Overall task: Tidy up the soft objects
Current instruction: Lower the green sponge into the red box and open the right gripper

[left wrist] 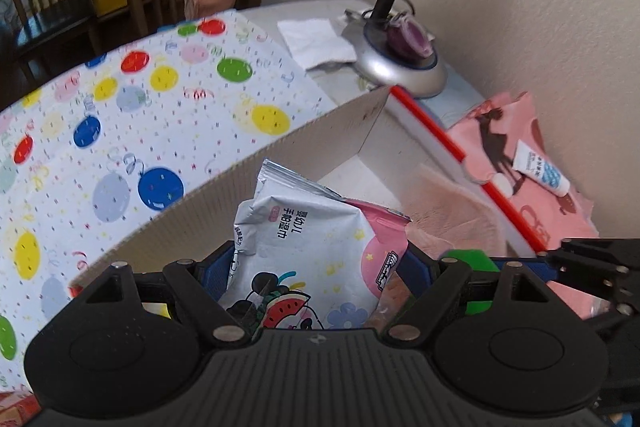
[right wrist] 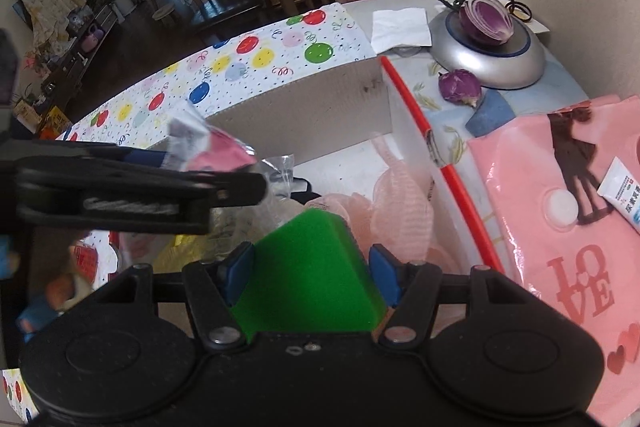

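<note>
L gripper (left wrist: 316,267) pinches wipes pack (left wrist: 308,247), frame center, over box (left wrist: 332,131). R gripper (right wrist: 310,275) pinches green sponge (right wrist: 308,275), lower center.

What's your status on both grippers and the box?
Left gripper shut on wipes pack. Right gripper shut on green sponge. Both over open box; pink mesh pouf already inside.

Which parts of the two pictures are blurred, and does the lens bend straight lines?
Left wrist view: the lamp base is smeared; the box edge bows into an arc. Right wrist view: the wipes packet in the left claw is blurred, while the green sponge is sharp.
</note>
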Demonstrator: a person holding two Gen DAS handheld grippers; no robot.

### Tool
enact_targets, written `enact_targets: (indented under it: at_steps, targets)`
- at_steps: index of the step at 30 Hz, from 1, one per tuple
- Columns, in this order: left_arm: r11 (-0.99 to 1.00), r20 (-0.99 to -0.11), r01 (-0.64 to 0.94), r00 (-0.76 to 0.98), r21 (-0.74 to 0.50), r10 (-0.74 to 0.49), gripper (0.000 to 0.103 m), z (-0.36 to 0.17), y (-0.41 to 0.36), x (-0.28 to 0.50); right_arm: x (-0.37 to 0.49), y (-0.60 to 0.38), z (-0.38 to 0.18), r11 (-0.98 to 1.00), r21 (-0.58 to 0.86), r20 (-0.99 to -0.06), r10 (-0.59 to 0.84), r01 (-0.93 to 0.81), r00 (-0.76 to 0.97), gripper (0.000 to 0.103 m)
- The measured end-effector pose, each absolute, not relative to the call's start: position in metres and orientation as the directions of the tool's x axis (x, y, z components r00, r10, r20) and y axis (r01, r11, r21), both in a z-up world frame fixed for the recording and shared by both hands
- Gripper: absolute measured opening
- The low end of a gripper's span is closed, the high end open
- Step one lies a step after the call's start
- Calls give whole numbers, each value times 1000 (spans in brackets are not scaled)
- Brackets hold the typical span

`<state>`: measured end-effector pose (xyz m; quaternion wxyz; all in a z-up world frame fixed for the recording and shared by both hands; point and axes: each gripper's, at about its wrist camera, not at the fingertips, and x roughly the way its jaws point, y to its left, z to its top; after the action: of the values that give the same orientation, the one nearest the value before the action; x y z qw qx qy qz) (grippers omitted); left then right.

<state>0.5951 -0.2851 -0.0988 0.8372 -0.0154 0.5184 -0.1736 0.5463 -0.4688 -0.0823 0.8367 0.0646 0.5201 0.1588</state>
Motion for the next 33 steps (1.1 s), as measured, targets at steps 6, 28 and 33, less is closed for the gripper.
enact_targets:
  at_steps: [6,28,33]
  targets:
    - [948,-879,236,377,-215,-293,84,-119,-282,600,545,-464,-86,938,263,-849,336,-225,408,63]
    - [930,-808,221,464,-292,-364,93,-76,-249,565,525,-438,-62,917,169,-831,330,-362,447,86]
    - [926,-770,255,516,-280,-375,94,-47,-234,537,507,-436,-39,903,137,-797,344,-407,496,86]
